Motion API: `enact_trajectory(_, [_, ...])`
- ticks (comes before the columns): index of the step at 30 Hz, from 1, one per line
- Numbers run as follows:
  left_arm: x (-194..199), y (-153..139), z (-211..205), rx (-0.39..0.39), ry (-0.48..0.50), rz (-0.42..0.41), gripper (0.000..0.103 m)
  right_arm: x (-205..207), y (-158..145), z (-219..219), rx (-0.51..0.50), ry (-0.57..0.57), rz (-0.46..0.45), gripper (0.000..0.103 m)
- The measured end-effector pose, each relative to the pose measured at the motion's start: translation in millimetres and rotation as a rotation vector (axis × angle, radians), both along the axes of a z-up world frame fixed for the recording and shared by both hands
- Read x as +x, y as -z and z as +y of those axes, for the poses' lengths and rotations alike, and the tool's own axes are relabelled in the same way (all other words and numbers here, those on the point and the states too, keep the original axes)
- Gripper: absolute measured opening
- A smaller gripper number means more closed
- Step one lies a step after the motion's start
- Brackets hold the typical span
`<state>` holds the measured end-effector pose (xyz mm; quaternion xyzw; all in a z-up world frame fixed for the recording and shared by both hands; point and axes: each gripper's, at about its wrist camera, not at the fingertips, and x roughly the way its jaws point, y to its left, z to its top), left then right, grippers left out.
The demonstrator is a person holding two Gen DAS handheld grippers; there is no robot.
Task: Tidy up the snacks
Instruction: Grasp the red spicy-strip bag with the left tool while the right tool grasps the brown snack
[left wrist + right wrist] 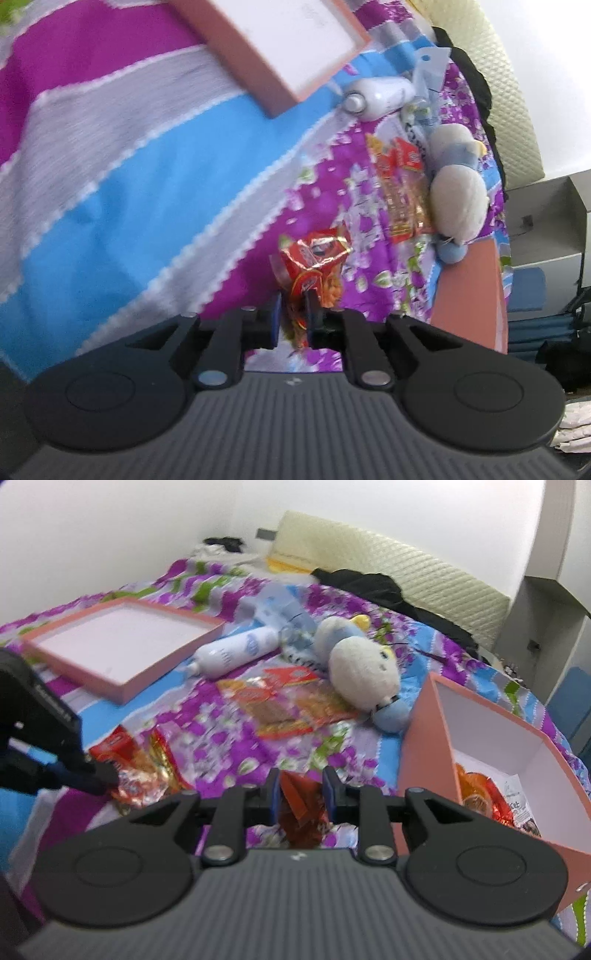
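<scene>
My left gripper is shut on a red snack packet and holds it over the bedspread; it also shows at the left of the right wrist view, on the packet. My right gripper is shut on another red snack packet just left of the pink box, which holds several snacks. More red and orange packets lie flat on the bed in the middle; they also show in the left wrist view.
A pink box lid lies at the left. A white bottle and a plush toy lie near the loose packets. Black clothing and a cream headboard are behind. The bedspread is striped and floral.
</scene>
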<state>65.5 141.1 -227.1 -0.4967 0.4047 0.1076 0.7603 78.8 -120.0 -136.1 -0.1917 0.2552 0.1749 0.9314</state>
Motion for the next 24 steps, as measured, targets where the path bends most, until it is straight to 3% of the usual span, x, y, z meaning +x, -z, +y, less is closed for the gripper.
enact_trajectory(2, [-6,0,-1,0.019,0.017,0.02,0.024,-9,2,2,-0.021,-0.025,0.009,0.027])
enact_trajectory(4, [-9,-1,-3,0.035,0.06,0.028,0.045,-17,3,3,-0.041,-0.042,0.025,0.029])
enact_trajectory(7, [-13,-10,-9,0.095,0.15,0.025,0.069,-26,6,0,-0.039,-0.061,0.064,0.03])
enact_trajectory(14, [-14,-21,-25,0.242,0.323,0.011,0.078,-38,14,-6,0.028,-0.04,0.206,0.03])
enact_trajectory(16, [-11,-21,-27,0.275,0.345,0.008,0.08,-40,16,-9,0.054,-0.013,0.247,0.046])
enact_trajectory(20, [-2,-30,-34,0.379,0.399,-0.024,0.085,-44,17,-13,0.094,-0.001,0.294,0.054])
enact_trajectory(22, [3,-36,-38,0.453,0.419,-0.037,0.088,-44,15,-17,0.115,0.025,0.296,0.072])
enact_trajectory(24, [9,-41,-43,0.54,0.437,-0.046,0.092,-41,14,-21,0.142,0.048,0.287,0.073])
